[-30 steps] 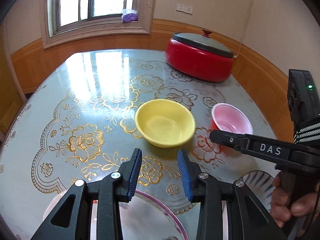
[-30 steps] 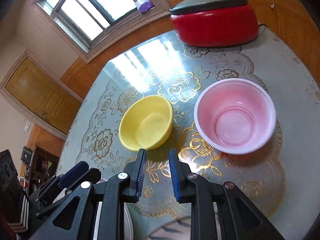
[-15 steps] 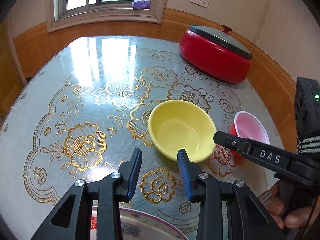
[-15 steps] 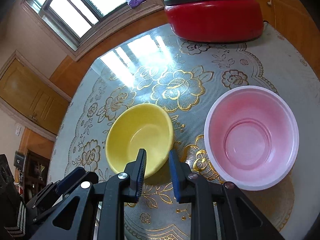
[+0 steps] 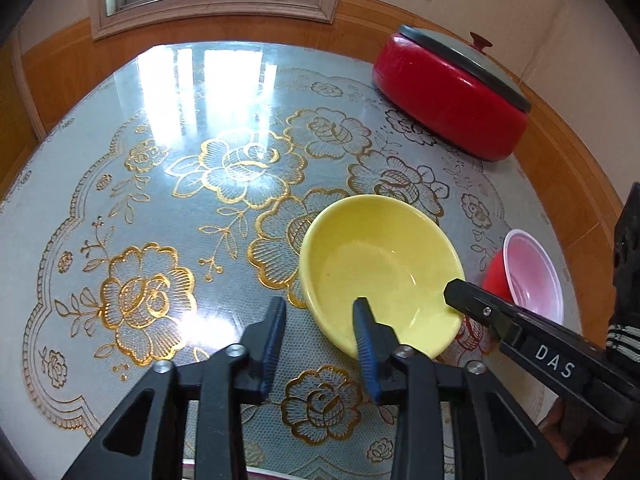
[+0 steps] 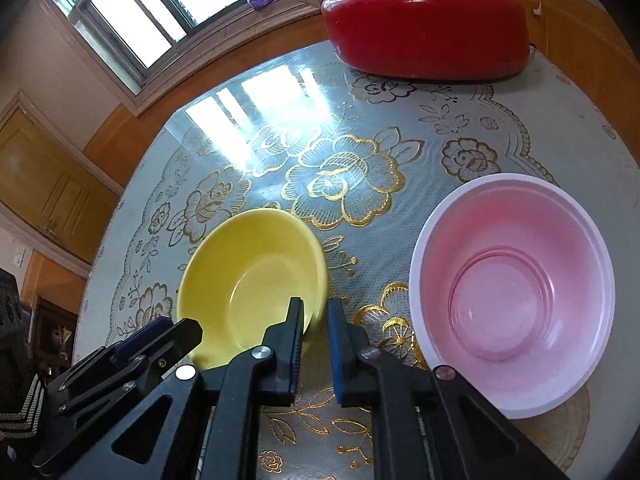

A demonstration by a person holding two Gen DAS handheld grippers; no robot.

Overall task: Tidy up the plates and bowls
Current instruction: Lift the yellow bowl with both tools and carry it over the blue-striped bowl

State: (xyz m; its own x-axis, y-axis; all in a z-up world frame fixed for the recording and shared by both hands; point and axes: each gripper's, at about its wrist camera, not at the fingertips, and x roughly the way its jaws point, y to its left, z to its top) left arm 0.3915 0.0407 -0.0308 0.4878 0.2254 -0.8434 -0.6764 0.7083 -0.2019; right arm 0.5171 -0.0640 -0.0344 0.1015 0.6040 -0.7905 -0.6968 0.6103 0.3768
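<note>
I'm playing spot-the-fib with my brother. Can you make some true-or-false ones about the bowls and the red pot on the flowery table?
1. The yellow bowl is empty. True.
2. The pink bowl sits inside the yellow bowl. False: they stand apart, side by side on the table.
3. The red pot has its lid on. True.
4. The right gripper has its fingers on the pink bowl. False: they pinch the yellow bowl's rim, one finger inside and one outside.
</note>
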